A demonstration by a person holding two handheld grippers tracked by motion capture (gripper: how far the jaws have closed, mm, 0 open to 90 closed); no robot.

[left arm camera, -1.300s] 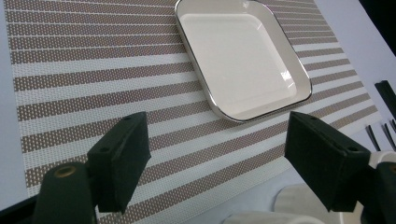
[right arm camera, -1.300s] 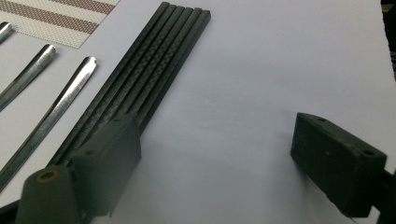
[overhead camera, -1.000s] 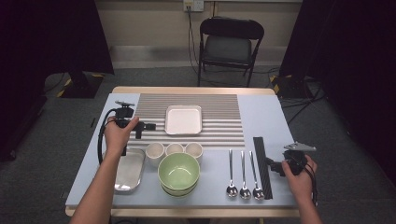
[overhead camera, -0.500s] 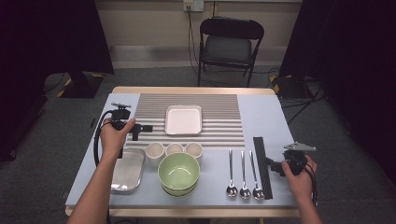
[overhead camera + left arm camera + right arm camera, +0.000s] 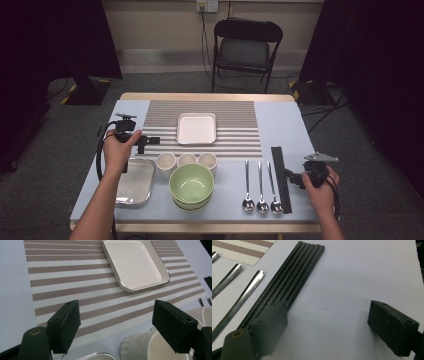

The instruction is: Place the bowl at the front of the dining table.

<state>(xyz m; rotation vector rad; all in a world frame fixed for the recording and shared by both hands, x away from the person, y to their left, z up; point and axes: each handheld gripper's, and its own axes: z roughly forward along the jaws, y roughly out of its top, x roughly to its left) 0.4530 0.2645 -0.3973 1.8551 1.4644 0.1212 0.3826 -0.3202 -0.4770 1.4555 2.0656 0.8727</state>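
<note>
Looking along the left claw [image 5: 116, 331], its two black jaws stand wide apart with nothing between them. Beyond them stretches the striped placemat [image 5: 75, 287], brown and white bands running across the pale surface [image 5: 12, 290]. On the mat, up at the top, sits the square white plate [image 5: 135, 263], well clear of the claw. Down low on the right, a white cup [image 5: 147, 346] sits just behind the right jaw, and a second cup [image 5: 203, 313] peeks in at the edge. At the bottom, a sliver of a metal tray rim [image 5: 96, 356] shows between the jaws.
</note>
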